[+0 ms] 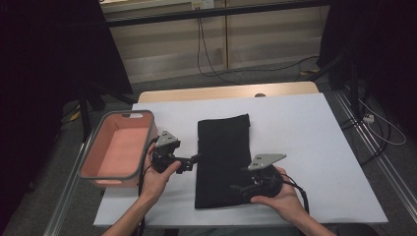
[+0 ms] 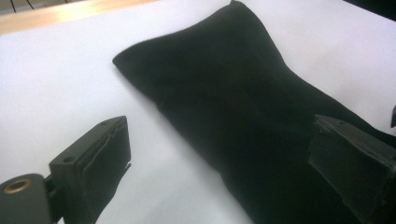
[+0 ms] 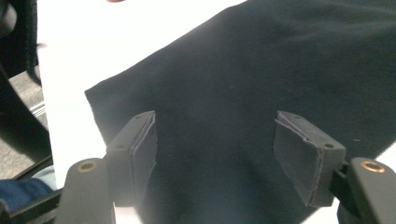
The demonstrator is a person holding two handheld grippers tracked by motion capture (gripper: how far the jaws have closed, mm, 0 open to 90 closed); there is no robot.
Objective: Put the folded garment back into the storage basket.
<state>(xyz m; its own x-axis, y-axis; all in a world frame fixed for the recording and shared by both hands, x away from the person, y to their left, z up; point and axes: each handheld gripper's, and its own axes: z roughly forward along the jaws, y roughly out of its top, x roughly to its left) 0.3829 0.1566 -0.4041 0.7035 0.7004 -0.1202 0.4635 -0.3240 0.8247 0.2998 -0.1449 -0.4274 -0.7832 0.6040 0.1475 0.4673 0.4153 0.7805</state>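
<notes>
- 1 white-topped rectangular counter (image 1: 305,147) with a strip of pale wood along its far edge carries everything here; in the high view it runs from the person's side out toward a dim room floor with loose cables.
- 1 black rectangular folded cloth (image 1: 221,160) lies flat near the middle of the counter, its long side running away from the person. In the left gripper view the black cloth (image 2: 243,107) shows 1 rounded far corner and a soft, slightly puffed fold; in the right gripper view the cloth (image 3: 261,88) spreads smooth, with 1 near corner toward the counter's edge.
- 1 pink plastic rectangular bin with a grey rim (image 1: 142,117) sits at the counter's left edge, hanging partly past it, well apart from the cloth.
- 2 hands come in from the bottom of the high view, 1 on each gripper.
- 2 black two-jaw grippers, each topped with 1 grey three-cornered plate:
  - The left gripper (image 1: 195,158) is held just beside the cloth's left edge, pointing at it. In its own view the left gripper (image 2: 224,163) has its jaws spread wide, 1 over bare white counter and 1 over the cloth, pinching nothing.
  - The right gripper (image 1: 236,187) is over the cloth's near right part, pointing left. In its own view the right gripper (image 3: 215,149) has its jaws spread apart above the cloth, nothing between them; whether they touch the fabric I cannot tell.
</notes>
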